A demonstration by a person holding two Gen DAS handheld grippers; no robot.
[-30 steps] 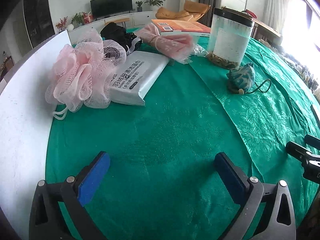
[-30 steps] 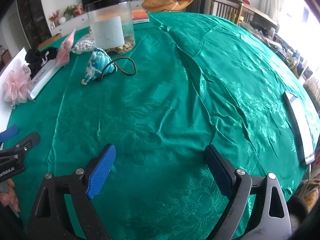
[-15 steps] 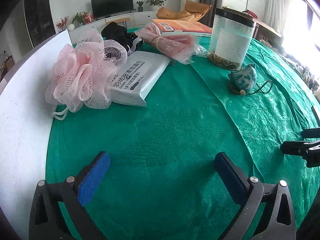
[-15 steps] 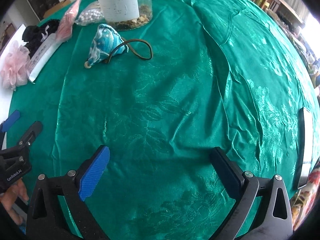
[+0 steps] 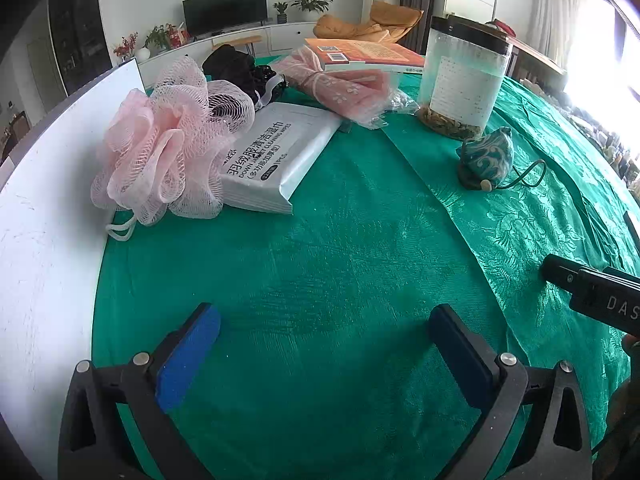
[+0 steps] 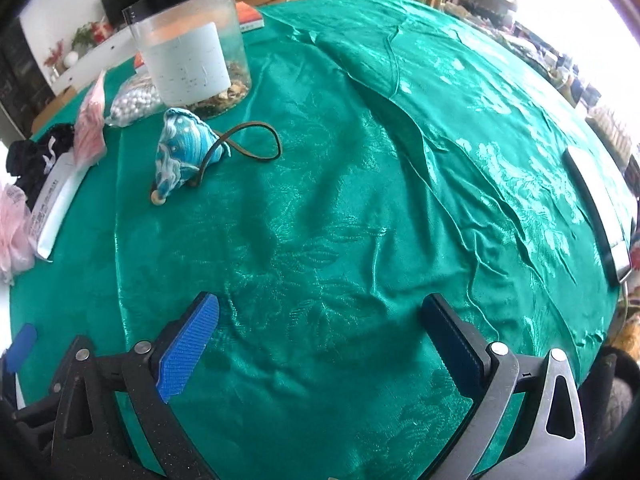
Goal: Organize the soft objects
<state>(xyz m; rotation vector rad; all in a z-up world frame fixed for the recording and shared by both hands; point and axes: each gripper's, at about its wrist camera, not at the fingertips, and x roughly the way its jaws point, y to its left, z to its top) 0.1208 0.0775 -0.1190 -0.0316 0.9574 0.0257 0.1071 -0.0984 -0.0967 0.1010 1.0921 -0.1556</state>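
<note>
Hovering over the green-clothed table (image 5: 320, 264), the left gripper (image 5: 324, 344) stands wide with nothing between its blue pads, only bare cloth beneath. At ten o'clock in the left wrist view a pink mesh bath sponge (image 5: 168, 148) lies at the cloth's edge, touching the white board (image 5: 44, 200) on its left and leaning against a white pack of cleaning wipes (image 5: 276, 156) on its right. Behind these, toward eleven o'clock, sits a black bundle of fabric (image 5: 236, 68). At twelve o'clock a pink item in a clear wrapper (image 5: 340, 88) lies partly under an orange book (image 5: 368, 54). At one o'clock stands a clear jar with a black lid (image 5: 464, 80), and just in front of it, toward two o'clock, rests a teal embroidered pouch (image 5: 486, 158) with a dark cord looped beside it. At three o'clock the tip of the right gripper shows at the frame's edge.

In the right wrist view the right gripper (image 6: 316, 344) has just been opening and now stands wide, nothing between its pads, above wrinkled cloth. The pouch lies at eleven o'clock, near the jar, well apart from the gripper. A phone (image 6: 596, 212) lies flat at three o'clock near the table's rim.
</note>
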